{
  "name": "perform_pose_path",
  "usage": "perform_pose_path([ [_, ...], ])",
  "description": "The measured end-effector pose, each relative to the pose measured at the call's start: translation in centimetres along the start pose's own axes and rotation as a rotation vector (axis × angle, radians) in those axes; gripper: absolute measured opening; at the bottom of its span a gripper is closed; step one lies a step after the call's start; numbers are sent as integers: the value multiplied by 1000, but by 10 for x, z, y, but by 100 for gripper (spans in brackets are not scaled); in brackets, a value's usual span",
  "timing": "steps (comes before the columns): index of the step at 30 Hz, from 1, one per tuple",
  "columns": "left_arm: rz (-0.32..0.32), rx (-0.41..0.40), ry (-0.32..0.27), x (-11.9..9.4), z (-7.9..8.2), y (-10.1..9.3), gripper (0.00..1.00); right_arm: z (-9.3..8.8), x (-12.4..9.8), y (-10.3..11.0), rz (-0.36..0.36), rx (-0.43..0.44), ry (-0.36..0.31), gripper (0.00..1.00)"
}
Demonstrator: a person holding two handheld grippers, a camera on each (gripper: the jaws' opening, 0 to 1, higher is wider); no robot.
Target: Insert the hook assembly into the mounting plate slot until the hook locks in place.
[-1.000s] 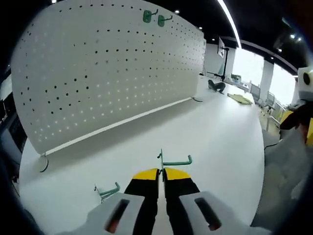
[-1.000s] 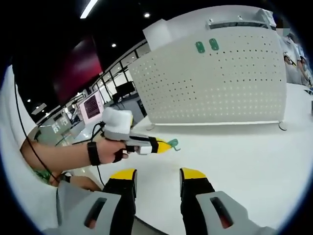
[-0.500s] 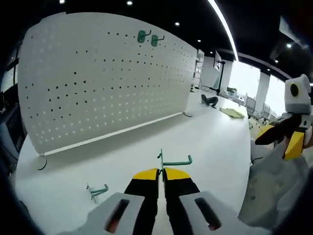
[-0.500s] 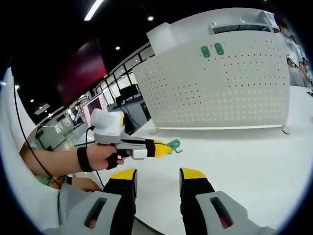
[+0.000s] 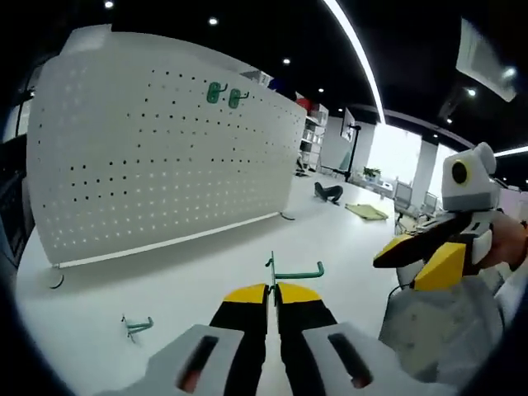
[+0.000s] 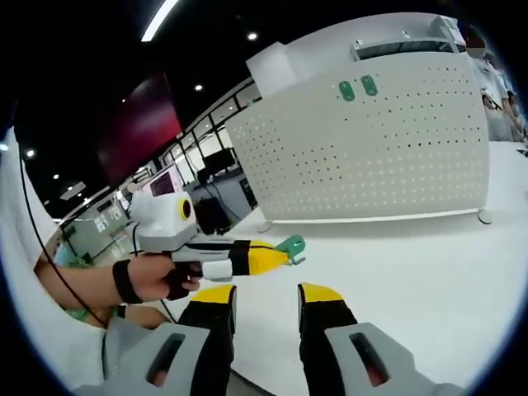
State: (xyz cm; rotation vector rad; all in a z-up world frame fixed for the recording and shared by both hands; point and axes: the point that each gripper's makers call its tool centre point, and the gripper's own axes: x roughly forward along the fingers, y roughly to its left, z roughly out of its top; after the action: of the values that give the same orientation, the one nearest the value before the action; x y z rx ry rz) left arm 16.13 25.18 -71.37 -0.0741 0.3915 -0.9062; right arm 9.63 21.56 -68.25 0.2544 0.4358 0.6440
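Hook [image 5: 295,271] between closed left fingers [image 5: 247,295].

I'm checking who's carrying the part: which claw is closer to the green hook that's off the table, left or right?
Left. The left claw is shut on the green hook, which sticks out past its tips. The right claw is open and sits apart from it, off to the side.

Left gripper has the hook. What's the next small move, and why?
Probably carry the hook forward and up toward the pegboard. The left gripper is shut on it above the table, well short of the board, where two green hooks already hang. The right gripper is open, holding nothing.
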Motion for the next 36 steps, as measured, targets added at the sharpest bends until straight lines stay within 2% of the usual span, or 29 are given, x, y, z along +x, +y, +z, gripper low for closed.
perform_pose_path([
  [11,-53,0,-39,-10,6,-25,4,1,2,5,8,40,-21,27],
  [18,-96,10,-71,-14,12,-37,4,7,2,9,18,52,-52,21],
  [25,-131,-2,-96,-14,16,-48,4,9,0,4,14,93,-77,17],
  [29,-153,24,-111,-13,17,-55,4,10,-3,0,-6,118,-83,13],
  [30,-158,52,-134,-13,21,-58,4,11,-3,-1,-7,120,-87,12],
  [33,-171,62,-156,-15,23,-63,4,15,-4,-3,-6,162,-112,9],
  [36,-186,74,-177,-15,26,-66,4,17,-6,-4,-8,167,-133,6],
])
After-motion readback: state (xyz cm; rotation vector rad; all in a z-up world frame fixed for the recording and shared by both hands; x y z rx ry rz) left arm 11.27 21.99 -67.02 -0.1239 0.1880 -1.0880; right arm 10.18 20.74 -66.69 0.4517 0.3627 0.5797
